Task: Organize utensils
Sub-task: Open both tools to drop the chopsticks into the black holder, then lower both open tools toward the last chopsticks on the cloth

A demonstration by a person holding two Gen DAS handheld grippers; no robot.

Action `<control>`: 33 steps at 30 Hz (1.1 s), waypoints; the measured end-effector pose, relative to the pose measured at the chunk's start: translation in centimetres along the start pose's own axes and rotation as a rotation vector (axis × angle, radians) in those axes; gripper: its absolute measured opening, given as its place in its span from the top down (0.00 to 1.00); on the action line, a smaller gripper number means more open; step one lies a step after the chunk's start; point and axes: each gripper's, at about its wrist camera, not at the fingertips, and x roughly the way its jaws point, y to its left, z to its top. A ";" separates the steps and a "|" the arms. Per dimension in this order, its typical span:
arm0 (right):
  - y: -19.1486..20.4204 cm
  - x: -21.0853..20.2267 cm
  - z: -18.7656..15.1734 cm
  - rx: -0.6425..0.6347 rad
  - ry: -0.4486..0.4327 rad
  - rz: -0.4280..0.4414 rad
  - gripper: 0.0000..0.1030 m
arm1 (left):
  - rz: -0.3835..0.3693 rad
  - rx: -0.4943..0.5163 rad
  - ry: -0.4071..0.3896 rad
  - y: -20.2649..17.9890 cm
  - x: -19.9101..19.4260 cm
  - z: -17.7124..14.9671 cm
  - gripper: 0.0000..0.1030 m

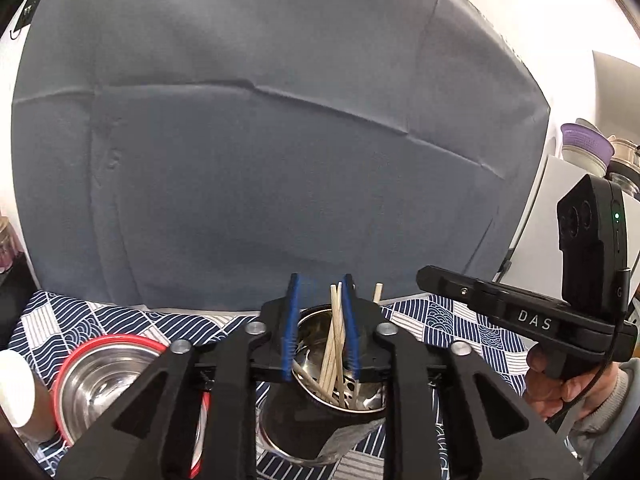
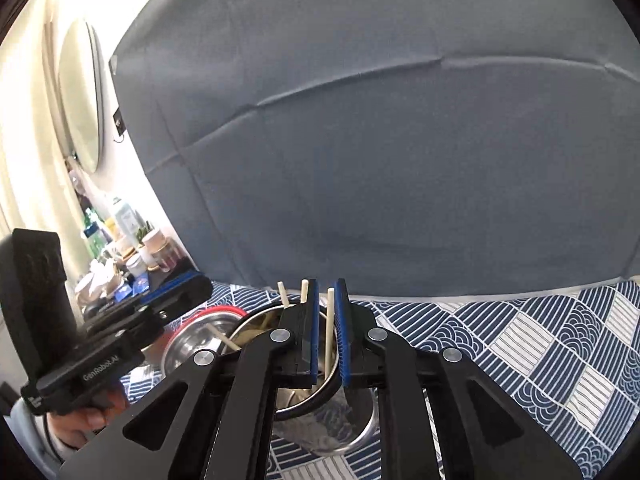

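Observation:
A steel utensil cup [image 1: 320, 424] stands on the patterned cloth and holds several pale wooden chopsticks [image 1: 334, 344]. My left gripper [image 1: 322, 332] hovers just above the cup, its blue pads [image 1: 291, 332] open with chopstick tops between them, none gripped. In the right wrist view the same cup [image 2: 340, 424] sits under my right gripper [image 2: 327, 334], whose jaws are narrowly open around one upright chopstick [image 2: 329, 332] without clamping it. More chopsticks [image 2: 284, 294] lean left in the cup. Each gripper shows in the other's view, right [image 1: 520, 312] and left [image 2: 120, 332].
A red-rimmed steel bowl [image 1: 104, 380] sits left of the cup, with one chopstick [image 2: 222, 338] lying in it. A white bottle [image 1: 16, 388] stands at the far left. A grey cloth backdrop [image 1: 280, 140] hangs behind. Cluttered shelves [image 2: 124, 240] lie to the left.

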 end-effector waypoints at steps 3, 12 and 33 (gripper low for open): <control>0.7 -1.0 0.0 -0.023 0.000 -0.017 0.80 | 0.012 -0.004 0.007 0.0 -0.9 0.3 0.71; 2.1 -3.9 -1.1 -0.058 0.039 -0.053 0.46 | 0.055 -0.009 0.070 -0.2 -3.5 -0.6 0.33; 2.9 -5.3 -10.9 -0.115 0.257 -0.123 0.17 | 0.134 -0.024 0.253 0.6 -6.4 -6.9 0.06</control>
